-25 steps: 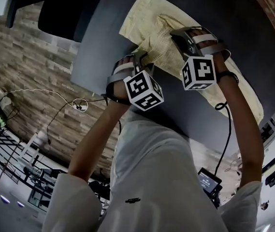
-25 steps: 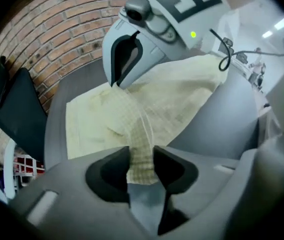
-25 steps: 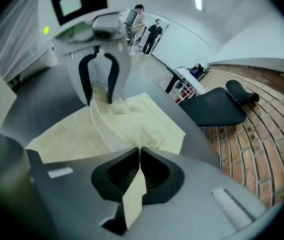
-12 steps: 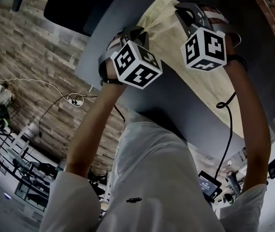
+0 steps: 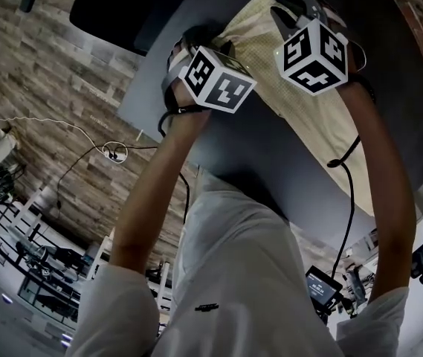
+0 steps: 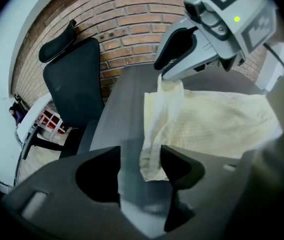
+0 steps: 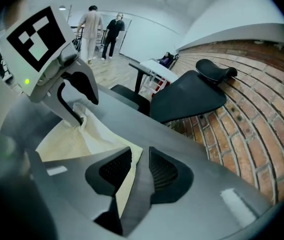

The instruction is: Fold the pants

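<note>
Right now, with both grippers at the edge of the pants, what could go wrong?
The jaws of the left gripper and right gripper have just been opening, yet the edge of the pants sits between them. Pulling away could snag it and drag the fold open. The corner by the left gripper is bunched, so it may crease.

At 6 o'clock the right gripper's (image 7: 140, 157) jaws have just been opening. The edge of the cream pants (image 7: 77, 136) lies between them on the dark table (image 7: 181, 139). At 10 o'clock a raised fold meets the left gripper (image 7: 85, 111). An office chair (image 7: 186, 96) stands at 2 o'clock.
</note>
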A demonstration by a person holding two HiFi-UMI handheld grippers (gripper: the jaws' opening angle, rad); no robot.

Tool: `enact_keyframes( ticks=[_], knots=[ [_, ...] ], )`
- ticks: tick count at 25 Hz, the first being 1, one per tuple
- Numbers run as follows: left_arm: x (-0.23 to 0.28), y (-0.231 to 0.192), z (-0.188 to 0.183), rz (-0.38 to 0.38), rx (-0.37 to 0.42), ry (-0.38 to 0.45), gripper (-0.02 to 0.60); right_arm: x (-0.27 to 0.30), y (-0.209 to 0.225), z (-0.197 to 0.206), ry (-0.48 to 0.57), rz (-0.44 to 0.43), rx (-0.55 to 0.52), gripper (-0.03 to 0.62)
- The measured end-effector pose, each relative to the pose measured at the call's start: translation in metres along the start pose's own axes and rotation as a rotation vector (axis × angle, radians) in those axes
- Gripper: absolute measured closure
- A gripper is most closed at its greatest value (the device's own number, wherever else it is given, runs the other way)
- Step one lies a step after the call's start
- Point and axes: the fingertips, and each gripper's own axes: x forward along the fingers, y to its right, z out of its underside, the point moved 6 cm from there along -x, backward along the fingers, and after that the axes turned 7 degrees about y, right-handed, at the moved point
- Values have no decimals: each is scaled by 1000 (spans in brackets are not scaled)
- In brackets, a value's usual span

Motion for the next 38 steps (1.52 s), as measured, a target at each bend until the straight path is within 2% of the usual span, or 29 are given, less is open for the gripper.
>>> enact_keyframes(
  ticks=[3,5,7,8,12,14,17,21,25,27,29,31,34,38],
  knots=[
    [-7,-5,0,-38,-51,27,310,-12,2,-6,70,17,160,471],
    [-11,-3,1,-29,-73,40,310,-20,2,-6,124,-27,343,482],
    [-13,-1,1,-14,-61,42,310,-28,3,-5,164,-63,490,484],
    [-13,1,2,-10,-42,41,310,-31,4,-4,173,-66,518,479],
    [-16,12,-1,-2,27,42,310,-43,-1,3,169,-53,485,479],
    [-19,18,-4,-3,45,48,310,-48,-5,5,182,-71,509,462],
    [-27,25,-7,-9,52,61,310,-59,-8,8,214,-96,594,420],
    [-32,27,-6,-30,38,65,311,-72,-4,9,243,-77,670,416],
    [-28,15,-7,-39,-34,68,324,-80,14,8,330,-94,870,401],
    [-26,10,-5,-37,-47,54,335,-80,19,4,377,-145,1004,396],
    [-23,7,-3,-43,-37,38,368,-77,22,1,395,-203,1082,385],
    [-19,5,-1,-42,-37,32,368,-70,25,-1,368,-210,1041,365],
    [-14,1,7,-29,-48,21,368,-55,24,-3,303,-187,896,365],
    [-10,-1,14,46,-60,2,368,-32,14,-2,176,-211,677,365]
  ],
)
